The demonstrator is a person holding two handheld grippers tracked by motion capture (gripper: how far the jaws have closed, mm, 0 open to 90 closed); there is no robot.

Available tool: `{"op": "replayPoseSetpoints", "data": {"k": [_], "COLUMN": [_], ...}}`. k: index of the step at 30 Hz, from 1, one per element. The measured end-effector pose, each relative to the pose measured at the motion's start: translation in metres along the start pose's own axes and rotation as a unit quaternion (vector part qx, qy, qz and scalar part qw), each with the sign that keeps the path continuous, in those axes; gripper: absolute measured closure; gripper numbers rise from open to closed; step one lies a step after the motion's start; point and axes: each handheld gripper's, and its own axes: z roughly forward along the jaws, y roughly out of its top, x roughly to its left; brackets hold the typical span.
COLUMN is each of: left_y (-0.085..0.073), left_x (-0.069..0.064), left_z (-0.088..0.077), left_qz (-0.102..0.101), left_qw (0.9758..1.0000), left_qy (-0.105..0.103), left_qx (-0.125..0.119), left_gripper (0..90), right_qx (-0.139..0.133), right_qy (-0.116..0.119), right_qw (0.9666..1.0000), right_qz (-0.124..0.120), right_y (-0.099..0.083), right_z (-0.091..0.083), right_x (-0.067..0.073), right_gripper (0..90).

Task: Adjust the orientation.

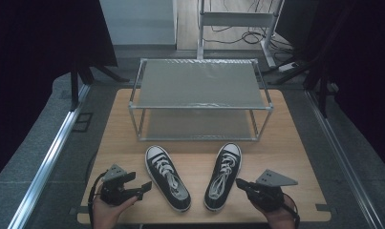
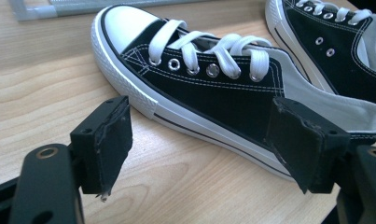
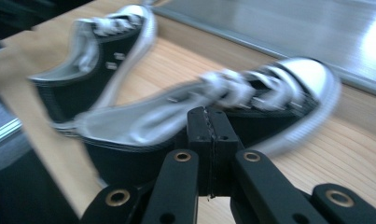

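The left gripper has its two black padded fingers standing well apart with nothing clamped between them; the gap frames bare wood and, just beyond the tips, the white rubber sole edge of a black canvas low-top sneaker with white laces and a white toe cap. That left sneaker lies on its sole just beside those fingers, toe pointing away from them and its heel near the table's front edge. The right gripper has its pads pressed flat together, holding nothing. Directly past its closed tips sits the side of the matching second black-and-white canvas sneaker, close to the pads; whether they touch it I cannot tell, since that view is blurred. From above, the right gripper points at the heel half of this right sneaker. The two shoes lie between the grippers, heels nearer each other than toes. All of it rests on a light wooden table. Farther out from the fingers, beyond the toe caps, stands a two-tier silver metal-framed rack with grey shelves.
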Motion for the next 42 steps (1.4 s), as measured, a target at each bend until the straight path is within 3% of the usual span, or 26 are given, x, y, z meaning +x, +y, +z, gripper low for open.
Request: {"op": "replayPoseSetpoints", "data": {"k": [1,7,15,26,31,39,42], "left_y": [0.000,0.001,0.000,0.000,0.000,0.000,0.000], "left_x": [0.000,-0.002,-0.003,-0.002,-0.003,-0.003,-0.003], "left_z": [0.000,0.003,0.002,0.000,0.001,0.001,0.000], "left_qz": [-0.001,-0.005,-0.005,-0.008,-0.008,-0.009,-0.010], "left_qw": [1.0000,0.9999,0.9999,0.9999,0.9999,0.9999,0.9999], "left_qy": [0.000,-0.002,-0.005,-0.003,-0.003,-0.003,-0.002], "left_qx": [0.000,0.009,0.008,0.008,0.010,0.011,0.012], "left_gripper": [22.8,22.8,22.9,23.0,23.0,23.0,23.1], "right_qx": [0.000,0.016,0.058,0.082,0.078,0.069,0.067], "right_qy": [0.014,0.049,0.052,0.023,0.013,0.038,0.060], "right_qw": [0.9998,0.9971,0.9937,0.9927,0.9930,0.9934,0.9927], "right_qz": [-0.016,-0.057,-0.081,-0.086,-0.087,-0.083,-0.081], "right_y": [0.006,0.015,0.011,0.009,0.009,0.007,0.007], "right_z": [0.005,0.029,0.065,0.087,0.090,0.094,0.099], "right_x": [0.015,0.055,0.089,0.105,0.107,0.117,0.124], "right_gripper": [90.0,90.0,90.0,90.0,90.0,90.0,90.0]}}
